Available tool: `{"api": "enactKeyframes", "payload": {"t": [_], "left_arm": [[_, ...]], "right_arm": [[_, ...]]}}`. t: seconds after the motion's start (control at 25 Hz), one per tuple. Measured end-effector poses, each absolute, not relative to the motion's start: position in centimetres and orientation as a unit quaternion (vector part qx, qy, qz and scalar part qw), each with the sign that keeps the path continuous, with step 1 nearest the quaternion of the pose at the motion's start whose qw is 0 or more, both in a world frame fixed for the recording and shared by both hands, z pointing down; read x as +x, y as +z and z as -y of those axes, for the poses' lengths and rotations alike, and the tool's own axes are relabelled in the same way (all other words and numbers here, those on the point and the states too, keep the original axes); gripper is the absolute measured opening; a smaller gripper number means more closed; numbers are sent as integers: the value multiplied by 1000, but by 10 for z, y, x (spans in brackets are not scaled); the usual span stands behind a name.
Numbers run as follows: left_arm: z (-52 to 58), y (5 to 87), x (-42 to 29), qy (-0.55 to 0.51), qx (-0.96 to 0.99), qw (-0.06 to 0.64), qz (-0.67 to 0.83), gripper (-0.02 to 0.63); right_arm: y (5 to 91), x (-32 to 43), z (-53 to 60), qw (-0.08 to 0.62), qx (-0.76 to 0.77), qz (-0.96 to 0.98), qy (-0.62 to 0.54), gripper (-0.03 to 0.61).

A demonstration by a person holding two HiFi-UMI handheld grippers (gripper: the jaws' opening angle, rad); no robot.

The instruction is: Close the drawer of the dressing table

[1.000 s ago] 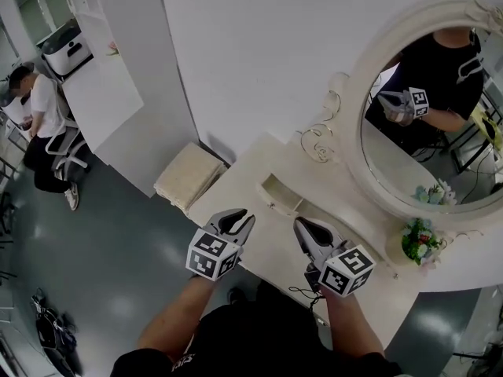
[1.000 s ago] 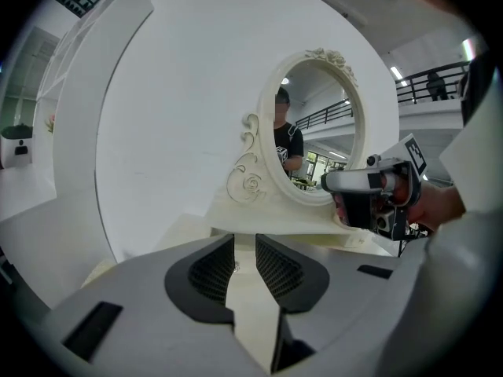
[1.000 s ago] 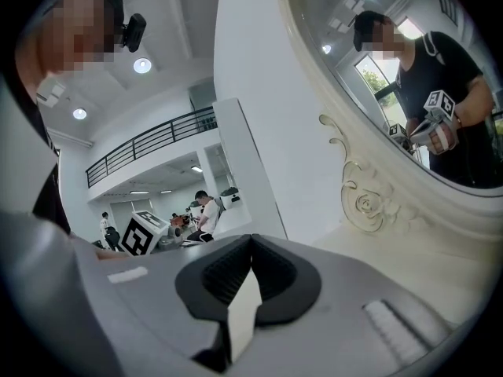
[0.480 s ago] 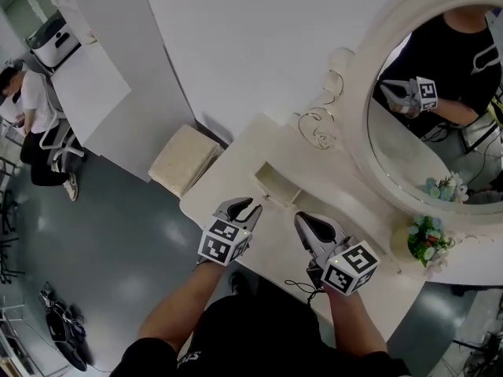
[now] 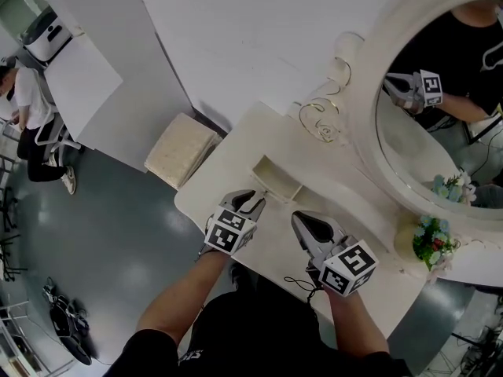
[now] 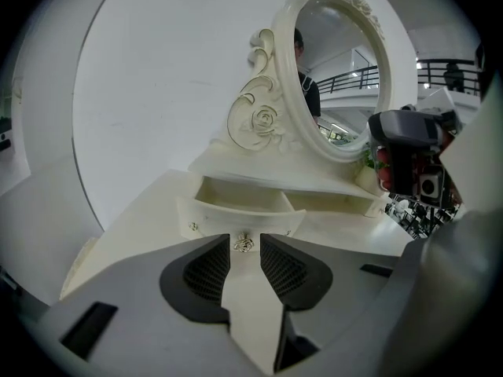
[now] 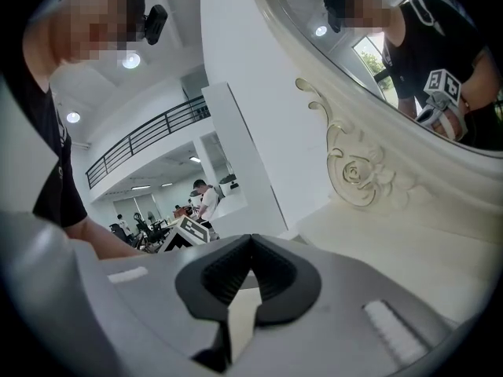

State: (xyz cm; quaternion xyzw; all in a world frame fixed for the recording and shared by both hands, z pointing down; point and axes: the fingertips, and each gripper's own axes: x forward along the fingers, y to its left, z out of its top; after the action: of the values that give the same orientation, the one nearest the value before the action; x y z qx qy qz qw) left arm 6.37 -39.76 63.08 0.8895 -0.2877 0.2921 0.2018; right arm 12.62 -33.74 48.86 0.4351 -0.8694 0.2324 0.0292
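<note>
The cream dressing table (image 5: 236, 171) has a small drawer (image 5: 275, 181) pulled out of its raised back shelf. In the left gripper view the drawer front (image 6: 236, 220) faces me, and its metal knob (image 6: 244, 243) sits in the gap at the tips of my left gripper (image 6: 244, 239). That gripper's jaws are opening and the pads do not press the knob. In the head view the left gripper (image 5: 253, 202) reaches the drawer front. The right gripper (image 5: 302, 221) hovers over the tabletop to the right, jaws shut and empty (image 7: 251, 239).
A large oval mirror (image 5: 440, 132) with carved scrolls stands behind the drawer. A small pot of flowers (image 5: 431, 242) is at the right end. A cushioned stool (image 5: 182, 159) sits on the floor left of the table. A person sits at far left (image 5: 31, 124).
My left gripper has moved down and forward to the drawer front and its jaws have spread wider. The right gripper has sunk slightly.
</note>
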Motion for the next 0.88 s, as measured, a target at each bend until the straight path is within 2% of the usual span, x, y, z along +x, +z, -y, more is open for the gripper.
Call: {"api": "enactKeyframes", "payload": {"t": [0.88], "left_arm": [[407,659,80,334,877,208,277,103]], "right_arm": [[500,145,341,24,447,857,254,11]]}}
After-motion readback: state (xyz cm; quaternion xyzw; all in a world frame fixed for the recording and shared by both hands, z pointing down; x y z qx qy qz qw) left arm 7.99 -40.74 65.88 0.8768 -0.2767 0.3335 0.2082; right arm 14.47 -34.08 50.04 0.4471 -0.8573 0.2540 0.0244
